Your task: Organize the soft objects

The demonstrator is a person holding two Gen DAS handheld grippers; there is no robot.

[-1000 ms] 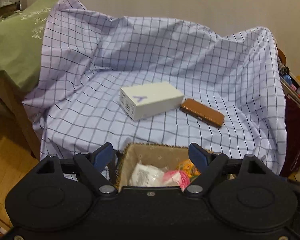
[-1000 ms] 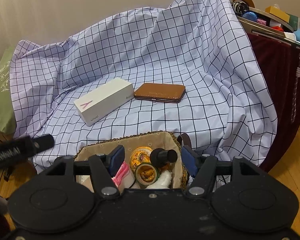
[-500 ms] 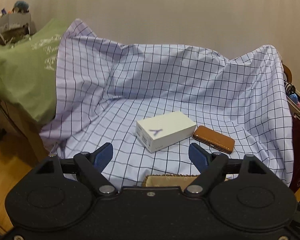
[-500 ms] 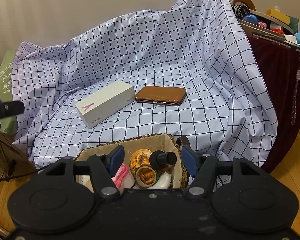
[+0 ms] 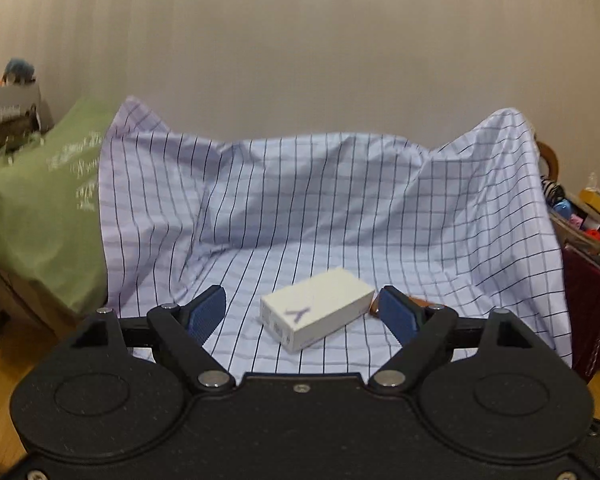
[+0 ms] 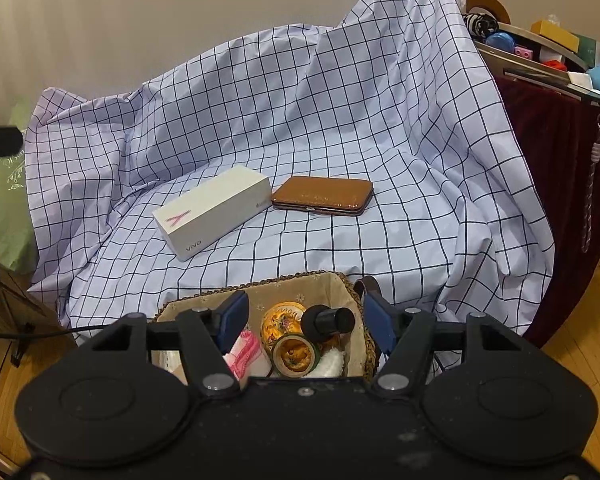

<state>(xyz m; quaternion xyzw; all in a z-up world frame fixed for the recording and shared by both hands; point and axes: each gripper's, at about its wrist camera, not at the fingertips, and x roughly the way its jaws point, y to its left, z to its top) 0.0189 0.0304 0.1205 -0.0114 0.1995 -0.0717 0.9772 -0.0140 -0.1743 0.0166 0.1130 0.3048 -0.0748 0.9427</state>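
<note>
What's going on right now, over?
Left gripper open, empty. Right gripper open above basket. White box, brown case on checked cloth. Nothing blocking.

The brown case (image 5: 414,302) sits mostly hidden behind the left hand-held gripper's (image 5: 302,312) right finger.

White box (image 6: 214,211) and brown case (image 6: 323,195) are laid on the checked sheet (image 6: 340,112), ends nearly touching, case to the box's right. Green cloth (image 5: 40,216) is draped left of the sheet, dark red cloth (image 6: 556,168) right.
</note>
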